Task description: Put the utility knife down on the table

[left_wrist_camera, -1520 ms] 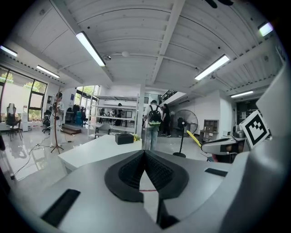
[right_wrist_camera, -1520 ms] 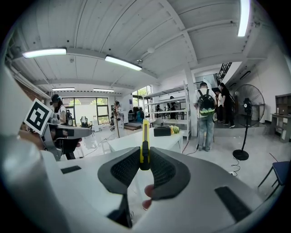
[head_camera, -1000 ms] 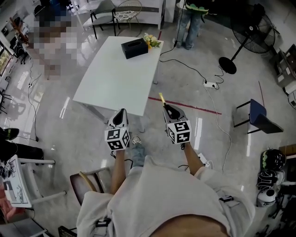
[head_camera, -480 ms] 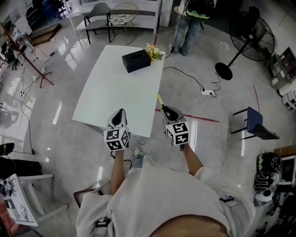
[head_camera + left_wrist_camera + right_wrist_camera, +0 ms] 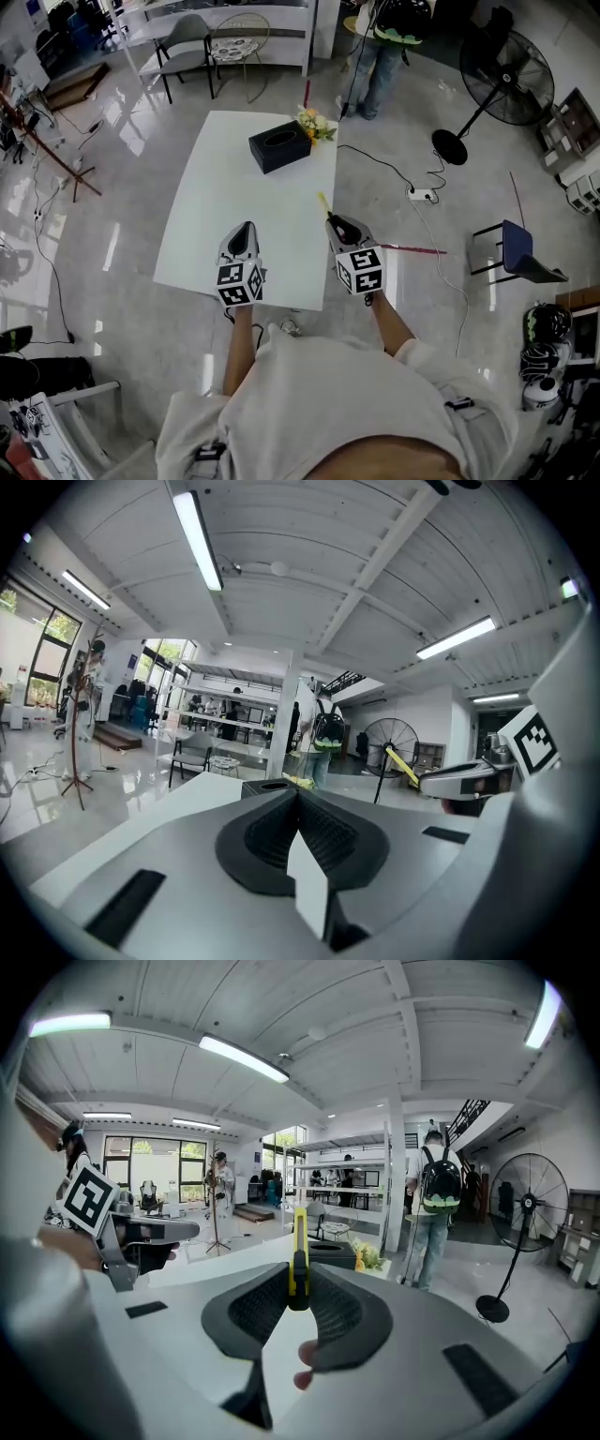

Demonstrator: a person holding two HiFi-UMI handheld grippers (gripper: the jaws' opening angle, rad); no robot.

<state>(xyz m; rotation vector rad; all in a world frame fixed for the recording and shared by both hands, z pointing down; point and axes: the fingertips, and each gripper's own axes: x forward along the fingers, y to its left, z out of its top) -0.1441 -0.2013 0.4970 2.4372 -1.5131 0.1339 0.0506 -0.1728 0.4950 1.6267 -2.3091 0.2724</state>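
I have my right gripper clenched on the utility knife. Its ribbed pads press on the knife from both sides, and the yellow body stands upright between them and sticks out beyond the tips. In the head view the knife is in the air, not lying on anything. It hangs over the right edge of the white table, about halfway along that edge, and its free end points to the far side and slightly left.

My left gripper is closed with nothing in it. The two dark pads meet along one line and only the tabletop shows past them. It hovers over the near part of the table, left of the right gripper and about level with it, and the two are well apart.

At the far end of the table sits a black tissue box, with a small bunch of flowers just beside it on the right. Beyond the table a person stands on the glossy floor, and a standing fan is farther right.
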